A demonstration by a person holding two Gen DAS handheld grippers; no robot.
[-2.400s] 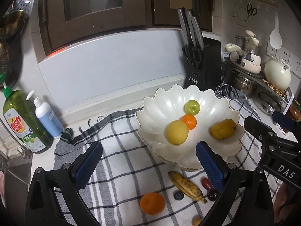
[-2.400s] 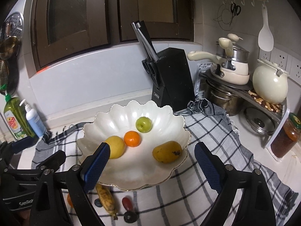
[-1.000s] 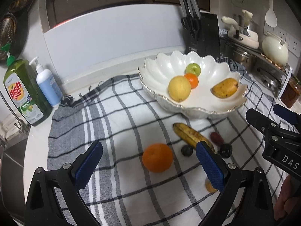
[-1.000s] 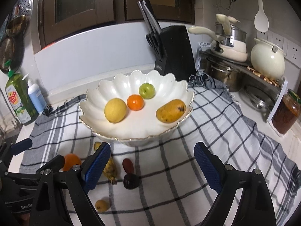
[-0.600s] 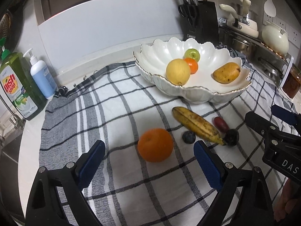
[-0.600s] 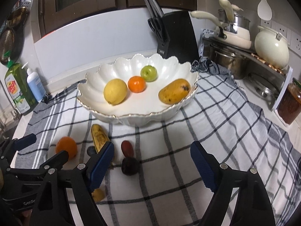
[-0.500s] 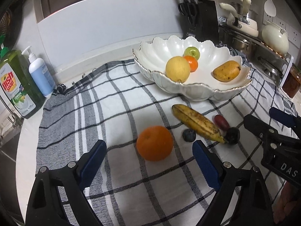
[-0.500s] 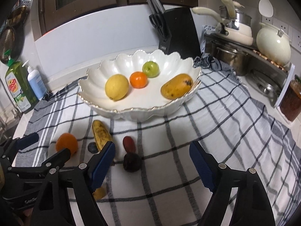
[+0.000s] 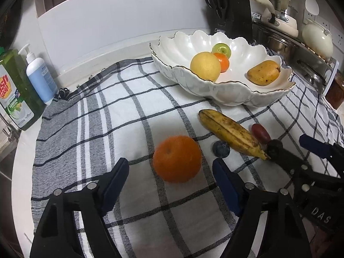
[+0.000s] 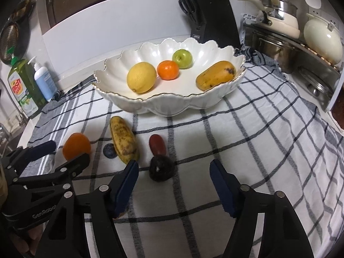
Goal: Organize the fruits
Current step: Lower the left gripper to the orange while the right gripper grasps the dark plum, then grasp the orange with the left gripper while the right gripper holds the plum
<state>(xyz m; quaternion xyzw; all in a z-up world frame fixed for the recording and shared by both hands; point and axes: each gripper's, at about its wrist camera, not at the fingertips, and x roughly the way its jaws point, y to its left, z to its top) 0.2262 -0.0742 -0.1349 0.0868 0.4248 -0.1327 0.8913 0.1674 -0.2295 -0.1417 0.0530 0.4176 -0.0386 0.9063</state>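
A large orange (image 9: 177, 158) lies on the checked cloth (image 9: 103, 129), just ahead of and between the tips of my left gripper (image 9: 171, 177). Its jaws are closing and touch nothing. My right gripper (image 10: 174, 179) hangs low over a dark plum (image 10: 161, 169), jaws closing, pads clear of it. Beside the plum lie a red fruit (image 10: 158, 144), a spotted banana (image 10: 123, 143) and a small blue berry (image 10: 109, 150). The white scalloped bowl (image 10: 163, 105) holds a lemon (image 10: 141, 77), a small orange (image 10: 168, 70), a green apple (image 10: 182, 58) and a mango (image 10: 215, 75).
Dish soap (image 9: 11, 90) and a pump bottle (image 9: 40, 78) stand at the left. A knife block (image 9: 230, 13) is behind the bowl. Pots and a cream kettle (image 10: 323, 43) sit on a rack at right, with a jar (image 9: 336, 90) beside it.
Both grippers have sunk toward the cloth and their jaws have narrowed. The orange now lies between the left tips, the plum just ahead of the right ones.
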